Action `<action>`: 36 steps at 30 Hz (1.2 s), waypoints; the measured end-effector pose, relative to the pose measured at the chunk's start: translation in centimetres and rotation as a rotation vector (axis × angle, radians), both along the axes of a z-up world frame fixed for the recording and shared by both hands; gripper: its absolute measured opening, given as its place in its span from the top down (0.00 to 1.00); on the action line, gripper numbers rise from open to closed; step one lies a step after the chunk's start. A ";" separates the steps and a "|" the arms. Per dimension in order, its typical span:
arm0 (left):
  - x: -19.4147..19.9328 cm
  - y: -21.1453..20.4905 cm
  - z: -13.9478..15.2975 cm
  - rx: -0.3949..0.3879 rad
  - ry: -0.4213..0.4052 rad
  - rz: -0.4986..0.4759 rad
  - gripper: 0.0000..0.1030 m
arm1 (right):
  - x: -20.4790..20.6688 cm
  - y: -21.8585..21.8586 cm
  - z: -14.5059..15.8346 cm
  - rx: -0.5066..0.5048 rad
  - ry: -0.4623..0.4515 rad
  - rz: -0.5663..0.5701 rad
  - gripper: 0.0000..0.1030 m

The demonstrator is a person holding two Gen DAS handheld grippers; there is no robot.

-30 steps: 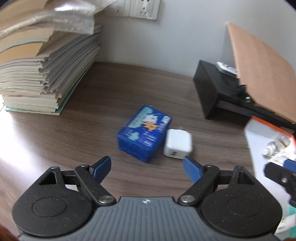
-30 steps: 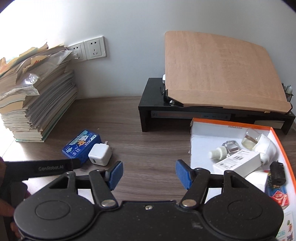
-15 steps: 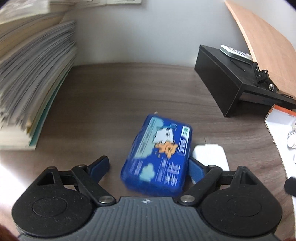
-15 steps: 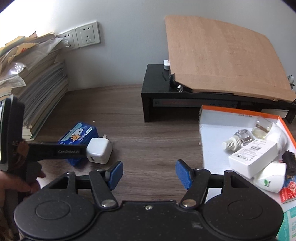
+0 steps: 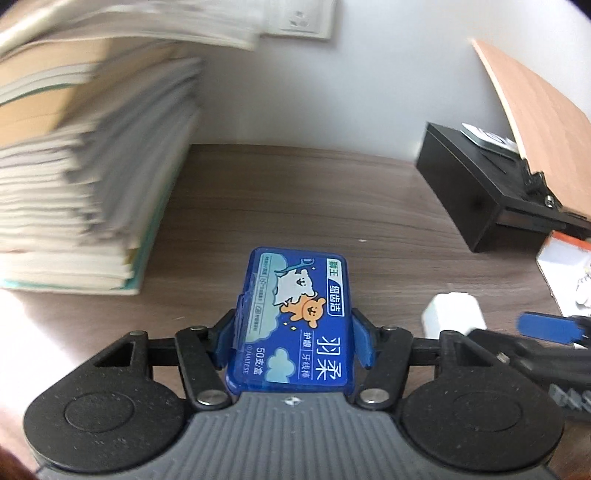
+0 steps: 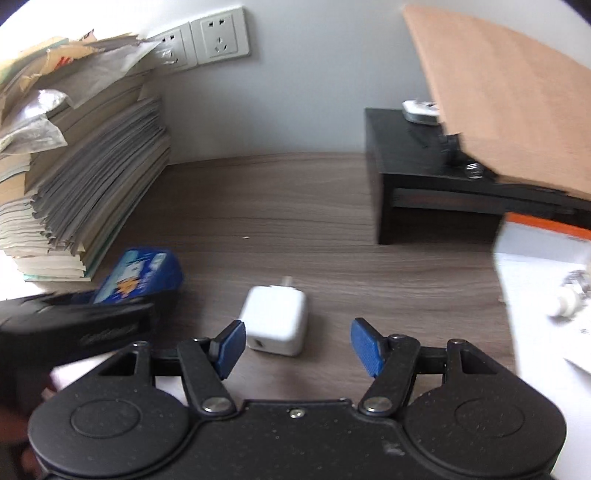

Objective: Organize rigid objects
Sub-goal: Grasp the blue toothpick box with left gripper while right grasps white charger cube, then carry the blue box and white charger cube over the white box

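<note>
A blue box of dental floss picks (image 5: pixel 295 317) lies on the brown wooden desk (image 5: pixel 332 206). My left gripper (image 5: pixel 295 334) has the box between its jaws, which are closing; both blue pads (image 5: pixel 229 336) touch its long sides. To its right lies a white charger plug (image 6: pixel 275 325). My right gripper (image 6: pixel 297 345) stands open just in front of the charger, which sits a little left of the gap and touches neither pad. In the right wrist view, the blue box (image 6: pixel 144 275) shows at the left behind the left gripper's black body (image 6: pixel 92 328).
A tall stack of papers (image 6: pixel 85 184) fills the left side below wall sockets (image 6: pixel 219 35). At the back right, a black stand (image 6: pixel 424 177) carries a slanted wooden board (image 6: pixel 498 85). A white tray with an orange rim (image 6: pixel 535 266) holding small items lies at the right.
My left gripper moved forward over the blue box and its jaws came in against its sides. My right gripper moved left and down toward the white charger and stayed open.
</note>
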State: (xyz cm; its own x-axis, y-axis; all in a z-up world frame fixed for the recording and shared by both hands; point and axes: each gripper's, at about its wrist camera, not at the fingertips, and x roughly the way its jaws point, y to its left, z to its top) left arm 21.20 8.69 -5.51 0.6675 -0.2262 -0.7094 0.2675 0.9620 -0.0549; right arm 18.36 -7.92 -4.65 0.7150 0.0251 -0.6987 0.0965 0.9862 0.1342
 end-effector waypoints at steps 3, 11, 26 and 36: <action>-0.4 1.1 0.2 0.011 0.003 0.016 0.40 | 1.6 1.0 -0.7 0.003 0.016 -0.003 0.26; -1.5 3.0 0.6 -0.017 0.015 0.063 0.40 | 3.6 3.0 -1.8 -0.070 0.041 -0.001 0.50; -8.2 -1.6 2.9 -0.092 0.002 -0.024 0.40 | -6.8 0.2 2.7 -0.087 -0.033 -0.020 0.50; -16.5 -10.3 4.9 -0.101 -0.018 -0.057 0.40 | -17.2 -8.8 5.0 -0.105 -0.088 -0.073 0.50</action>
State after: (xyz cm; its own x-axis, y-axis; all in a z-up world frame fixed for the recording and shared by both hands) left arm 4.65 -1.57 -0.62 0.6639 -0.3334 -0.6694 0.3232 0.9351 -0.1453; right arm 1.18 -16.75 0.32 0.7705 -0.0990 -0.6297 0.1610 0.9861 0.0420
